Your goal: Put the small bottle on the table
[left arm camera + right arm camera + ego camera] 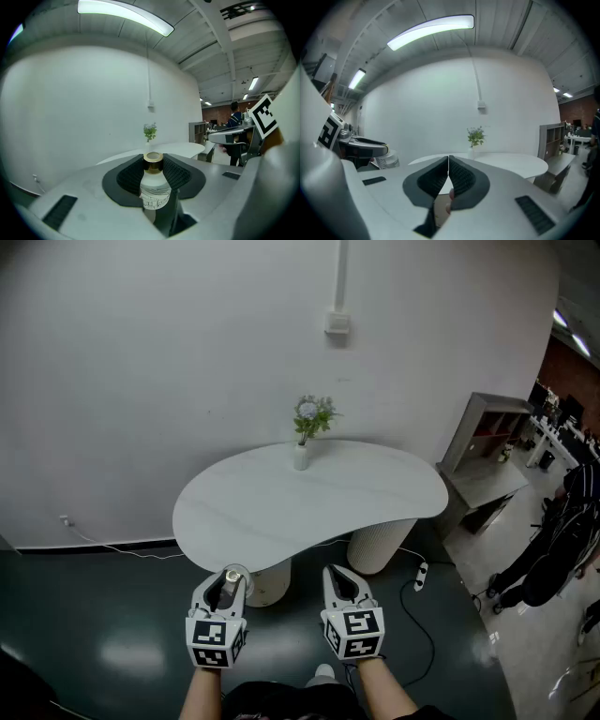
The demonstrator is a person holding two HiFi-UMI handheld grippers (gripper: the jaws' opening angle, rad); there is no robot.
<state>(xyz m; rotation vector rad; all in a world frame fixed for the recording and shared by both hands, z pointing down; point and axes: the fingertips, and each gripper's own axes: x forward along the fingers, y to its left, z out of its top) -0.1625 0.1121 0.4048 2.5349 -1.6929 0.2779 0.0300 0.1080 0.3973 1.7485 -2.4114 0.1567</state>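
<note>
My left gripper [228,585] is shut on a small white bottle [154,185] with a gold cap; the black pads [130,174] press on its neck and shoulders. In the head view the bottle [232,576] shows at the jaw tips, just short of the near edge of the white table [281,512]. To its right my right gripper [339,579] hangs at the same height with its jaws together and nothing between them [448,171]. In both gripper views the table [187,149] lies straight ahead.
A small white vase with a green plant [306,432] stands at the table's far edge by the white wall. A grey shelf unit [487,442] and a person's dark clothing [562,549] are to the right. A cable and power strip [422,576] lie on the dark floor.
</note>
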